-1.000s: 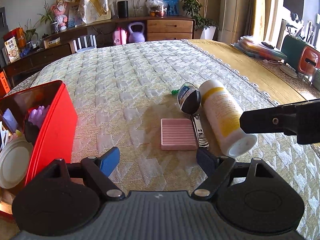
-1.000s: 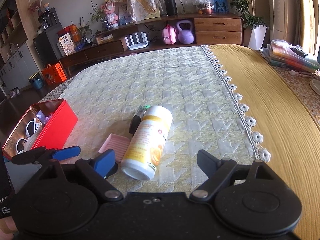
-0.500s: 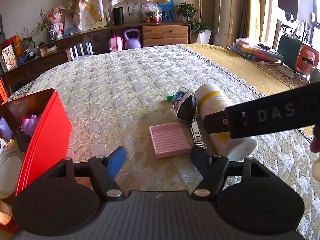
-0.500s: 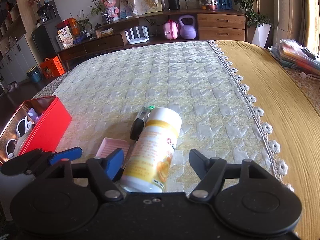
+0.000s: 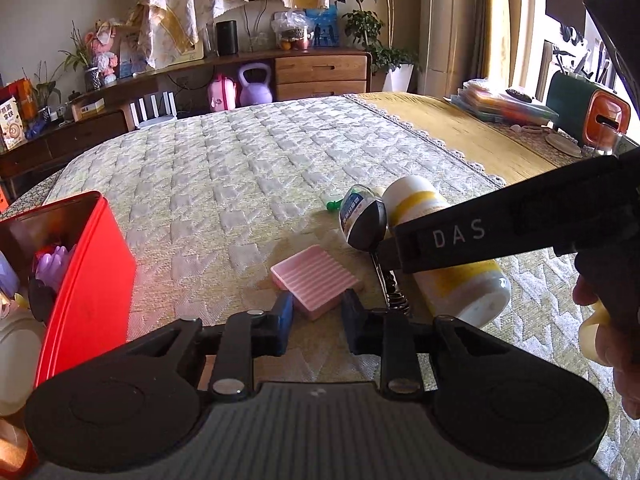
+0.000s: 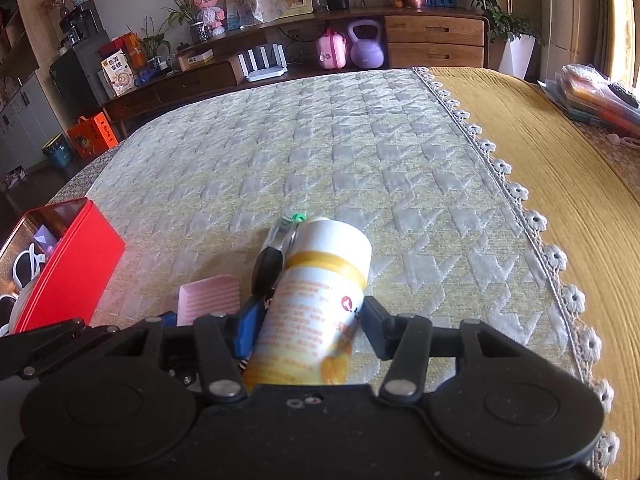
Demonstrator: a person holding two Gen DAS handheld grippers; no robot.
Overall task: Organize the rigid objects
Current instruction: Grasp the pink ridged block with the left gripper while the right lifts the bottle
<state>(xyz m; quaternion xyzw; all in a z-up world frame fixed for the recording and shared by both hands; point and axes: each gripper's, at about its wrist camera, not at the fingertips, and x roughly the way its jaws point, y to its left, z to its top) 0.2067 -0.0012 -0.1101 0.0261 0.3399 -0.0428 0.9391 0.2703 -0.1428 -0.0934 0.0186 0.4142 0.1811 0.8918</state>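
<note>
— Tongs first: what have yours got?

— My left tongs [image 5: 316, 318] are pinching the near corner of the pink ridged tray [image 5: 315, 282], one pad on each side of it. My right tongs [image 6: 310, 326] are closed in around the white-and-yellow bottle [image 6: 316, 308], which lies on its side between the two fingers, cap end pointing away from me. The blue pad looks pressed to its left flank and the black finger meets its right.

— Where does all that sit?

— On the quilted bench cover [image 5: 240, 176], near my edge. The pink tray lies just left of the bottle. Between them are a black-bowled spoon [image 5: 368, 228] and a small clear bottle with a green tip [image 5: 352, 206], both touching or nearly touching the big bottle. The red tin [image 5: 94, 264] stands well off to the left, open, with white and purple things inside.

— Anything you can't make out?

— Plenty. From the left camera, the right tool's black arm crosses the bottle and hides its middle. The spoon's handle vanishes behind my left finger. The tin's contents are cut off at the frame edge, so I can't name them. The bottle's base is lost behind my right tool's body.
</note>
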